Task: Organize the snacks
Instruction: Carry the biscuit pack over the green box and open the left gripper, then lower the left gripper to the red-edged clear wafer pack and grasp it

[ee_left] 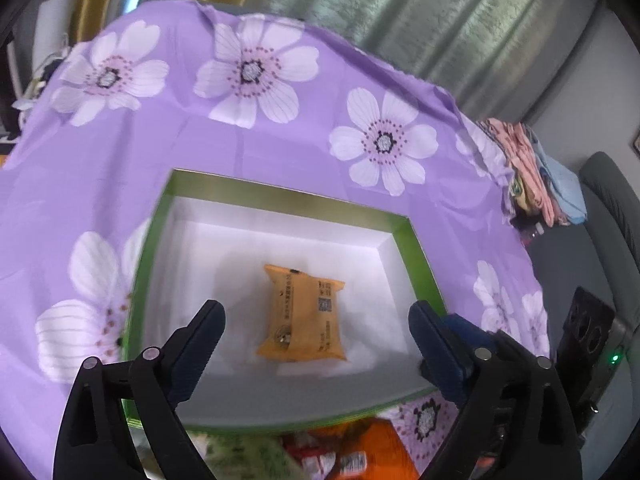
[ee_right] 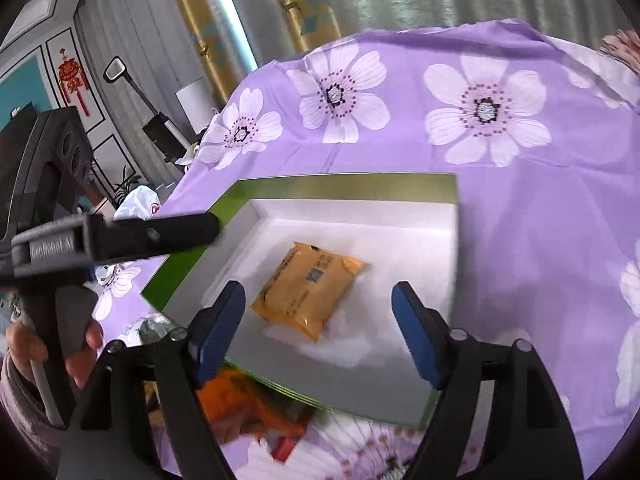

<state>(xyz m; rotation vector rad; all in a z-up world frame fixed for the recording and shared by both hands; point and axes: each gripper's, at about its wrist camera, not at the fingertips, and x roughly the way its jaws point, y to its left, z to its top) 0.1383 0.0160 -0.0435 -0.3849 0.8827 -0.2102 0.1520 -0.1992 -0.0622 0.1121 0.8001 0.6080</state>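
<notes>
Left tool (ee_left: 316, 316): wide open, empty, above box.
Right tool (ee_right: 318, 304): wide open, empty.
Packet (ee_left: 306, 314): orange, flat on box floor, alone.
Box (ee_left: 280, 196): green rim, white inside.
Counter (ee_left: 280, 136): purple floral cloth.

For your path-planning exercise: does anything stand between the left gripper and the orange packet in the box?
Nothing visible does. The left gripper is open above the box, and the orange packet lies alone on the white floor, straight ahead between the fingers.
</notes>
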